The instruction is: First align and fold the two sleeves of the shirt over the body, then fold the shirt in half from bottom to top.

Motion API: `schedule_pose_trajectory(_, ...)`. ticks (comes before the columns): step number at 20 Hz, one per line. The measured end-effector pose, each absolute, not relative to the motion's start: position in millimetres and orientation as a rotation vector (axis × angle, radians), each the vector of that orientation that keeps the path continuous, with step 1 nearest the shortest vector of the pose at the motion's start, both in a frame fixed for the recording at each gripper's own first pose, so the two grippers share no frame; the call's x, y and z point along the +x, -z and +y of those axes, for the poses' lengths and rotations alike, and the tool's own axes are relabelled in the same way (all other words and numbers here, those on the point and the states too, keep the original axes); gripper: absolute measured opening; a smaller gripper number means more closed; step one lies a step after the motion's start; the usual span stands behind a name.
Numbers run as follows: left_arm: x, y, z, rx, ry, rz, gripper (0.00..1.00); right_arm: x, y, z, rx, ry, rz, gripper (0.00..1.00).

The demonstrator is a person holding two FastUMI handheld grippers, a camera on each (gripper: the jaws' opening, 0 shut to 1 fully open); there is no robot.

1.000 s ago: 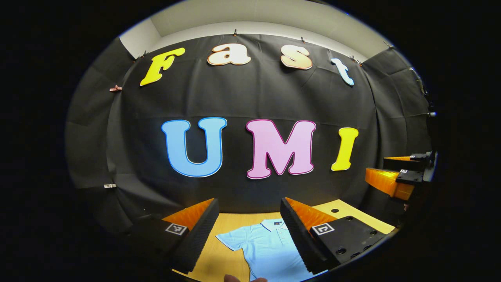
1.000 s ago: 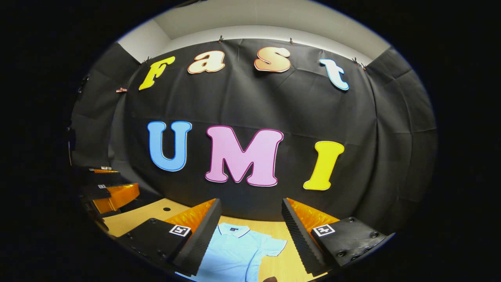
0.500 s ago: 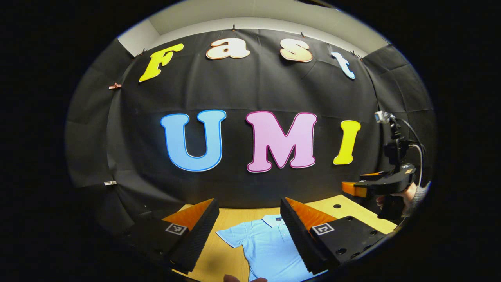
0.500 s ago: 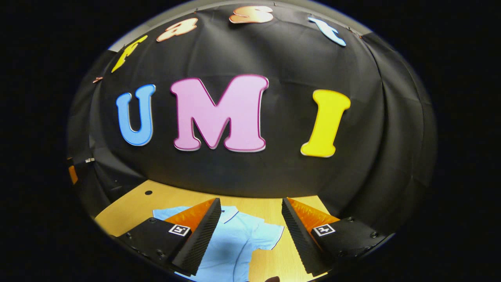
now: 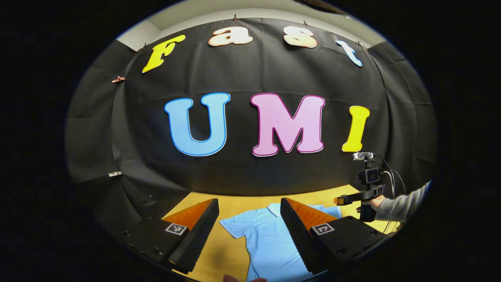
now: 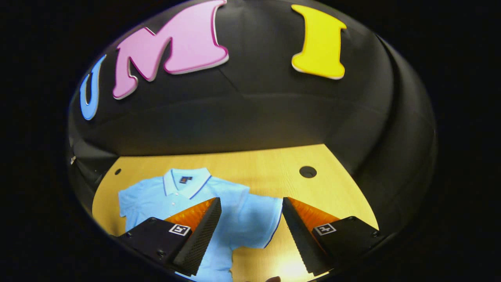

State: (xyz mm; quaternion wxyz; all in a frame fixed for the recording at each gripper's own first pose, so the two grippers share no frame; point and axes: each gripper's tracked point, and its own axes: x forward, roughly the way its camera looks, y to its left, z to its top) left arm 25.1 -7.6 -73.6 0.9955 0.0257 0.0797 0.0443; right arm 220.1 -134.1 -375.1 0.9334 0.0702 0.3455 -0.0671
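The light blue short-sleeved polo shirt lies flat, face up, on the yellow wooden table, collar toward the black cloth wall. Both sleeves are spread out and not yet folded.

The right gripper has its fingers wide apart and holds nothing. It hovers over the shirt's sleeve, which lies between and just ahead of its fingers. The left gripper is also wide apart and empty, with the other sleeve ahead of it.

I judge the risks like this: if the right gripper closes too deep, it may catch the body layer under the sleeve, and the whole shirt would drag. If it pinches only the edge, the thin cloth may slip out during the fold. A crooked pull would leave the sleeve misaligned.

I see no container here.
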Motion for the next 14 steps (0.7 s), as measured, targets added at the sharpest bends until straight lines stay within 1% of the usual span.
schedule_pose_trajectory(4, 27.2, 86.5, -3.5, 0.052, -0.119, 0.194, 1.0, 226.5, 432.4, -143.6, 0.161, 0.169, 0.802, 0.99)
schedule_pose_trajectory(10, 31.5, 92.7, -3.7, 0.058, -0.135, 0.211, 1.0, 221.4, 468.5, -149.8, 0.163, 0.187, 0.883, 0.99)
schedule_pose_trajectory(11, 31.0, 93.8, -2.0, 0.058, -0.138, 0.212, 1.0, 220.2, 472.0, -152.2, 0.154, 0.19, 0.892, 0.96)
schedule_pose_trajectory(13, 30.7, 95.3, 0.2, 0.055, -0.146, 0.215, 1.0, 216.5, 477.6, -152.5, 0.154, 0.19, 0.913, 0.87)
schedule_pose_trajectory(14, 30.8, 95.2, 1.5, 0.054, -0.15, 0.216, 0.98, 213.7, 483.1, -150.9, 0.157, 0.185, 0.931, 0.86)
